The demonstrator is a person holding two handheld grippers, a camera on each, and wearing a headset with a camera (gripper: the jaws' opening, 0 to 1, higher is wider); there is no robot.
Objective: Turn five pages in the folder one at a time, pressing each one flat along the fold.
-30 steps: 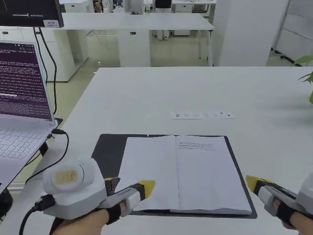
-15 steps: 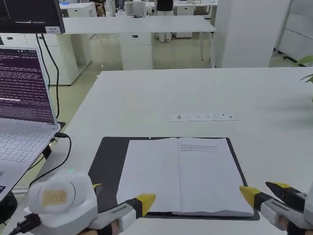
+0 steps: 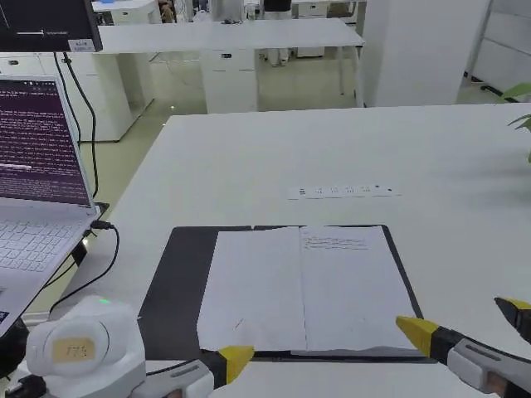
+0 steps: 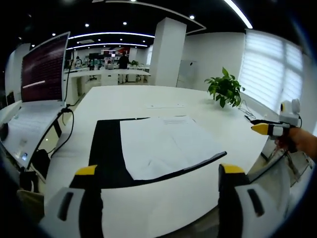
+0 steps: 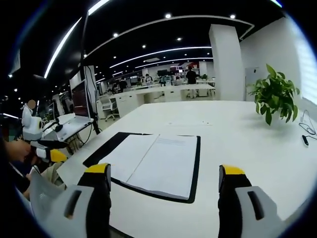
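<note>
A black folder (image 3: 187, 274) lies open on the white table, white pages spread flat on both sides of its fold (image 3: 301, 290). It also lies ahead in the left gripper view (image 4: 163, 146) and the right gripper view (image 5: 153, 163). My left gripper (image 4: 158, 171) is open, held off the table's near edge, left of the folder; its yellow tip (image 3: 235, 362) shows below the folder's bottom edge. My right gripper (image 5: 163, 171) is open too, off the folder's near right corner, its yellow fingertips (image 3: 415, 332) just beside that corner. Neither holds anything.
An open laptop (image 3: 33, 166) with a cable (image 3: 99, 257) stands at the left. A strip of sockets (image 3: 344, 191) is set in the table beyond the folder. A potted plant (image 5: 272, 96) stands at the far right. More desks stand behind.
Both grippers have drawn back toward me, off the folder's near edge. The left one no longer reaches over the left page. The pages lie as before.
</note>
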